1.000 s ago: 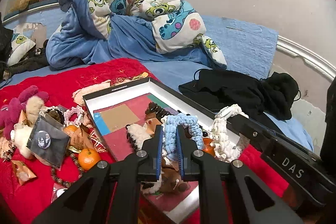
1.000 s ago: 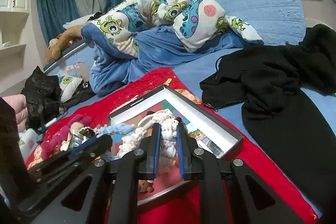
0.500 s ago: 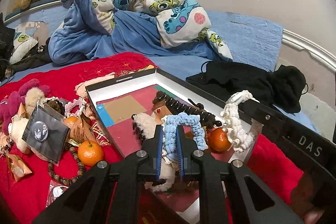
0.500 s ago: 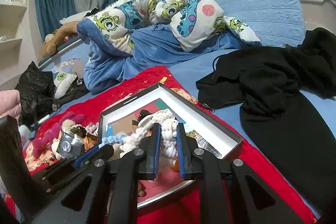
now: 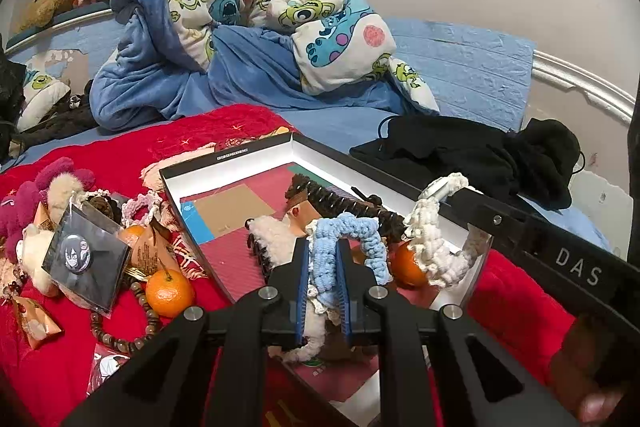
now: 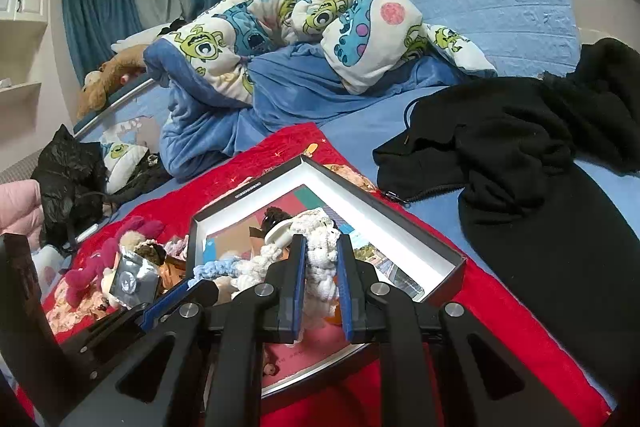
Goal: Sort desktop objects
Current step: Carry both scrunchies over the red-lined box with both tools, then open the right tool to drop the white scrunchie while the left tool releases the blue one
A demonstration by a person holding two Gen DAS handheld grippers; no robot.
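Note:
My left gripper [image 5: 323, 247] is shut on a light blue crocheted band [image 5: 352, 229] and holds it over the near part of an open black box with white walls [image 5: 256, 157]. My right gripper [image 6: 322, 247] is shut on a white crocheted band [image 6: 320, 259] with a white hoop end, also over the box [image 6: 400, 215]; this band shows at the right in the left wrist view [image 5: 430, 239]. Inside the box lie a dark hair claw [image 5: 344, 203], a fluffy white clip [image 5: 272, 237] and an orange [image 5: 404, 263].
On the red cloth [image 5: 120, 151] left of the box lie an orange [image 5: 170, 291], a bead bracelet [image 5: 120, 331], a badge in a sleeve [image 5: 84, 259], plush toys [image 5: 40, 187] and wrapped snacks. A black jacket [image 6: 520, 155] lies right; a rumpled duvet [image 5: 240, 27] behind.
Both grippers have pulled back and lifted a little with their bands still held; more of the box floor and its contents shows. The right gripper's band hangs further right in the left view.

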